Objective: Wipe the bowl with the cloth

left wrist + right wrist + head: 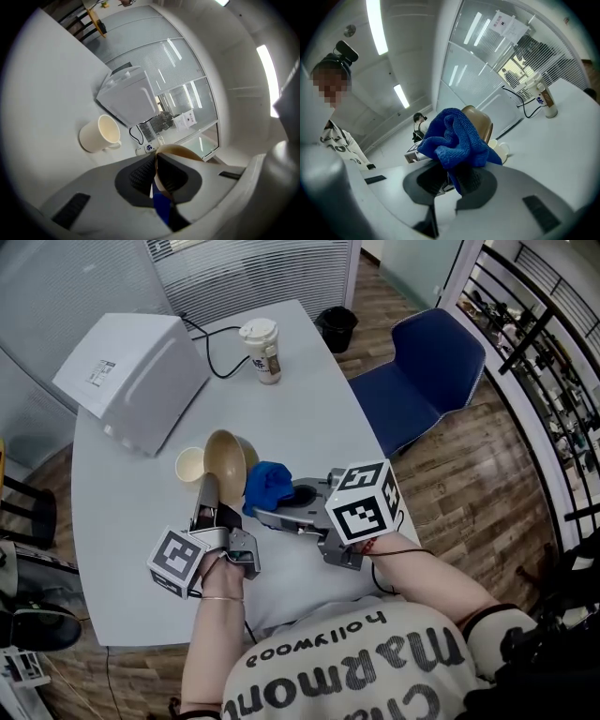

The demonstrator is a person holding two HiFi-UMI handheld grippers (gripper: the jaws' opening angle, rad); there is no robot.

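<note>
While left tongs [157, 174] pinch bowl [225, 463] by thin rim only, bowl tipped on edge over bench [309, 399], cloth [268, 484] bunched in right tongs [452, 180] just beside it: wiping push likely pivots bowl in grip. Bowl may slip, strike mug [190, 466] close by. Loose cloth could pull free.

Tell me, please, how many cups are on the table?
2: a cream mug just left of the bowl, and a lidded paper cup farther back. None seems hidden.
</note>
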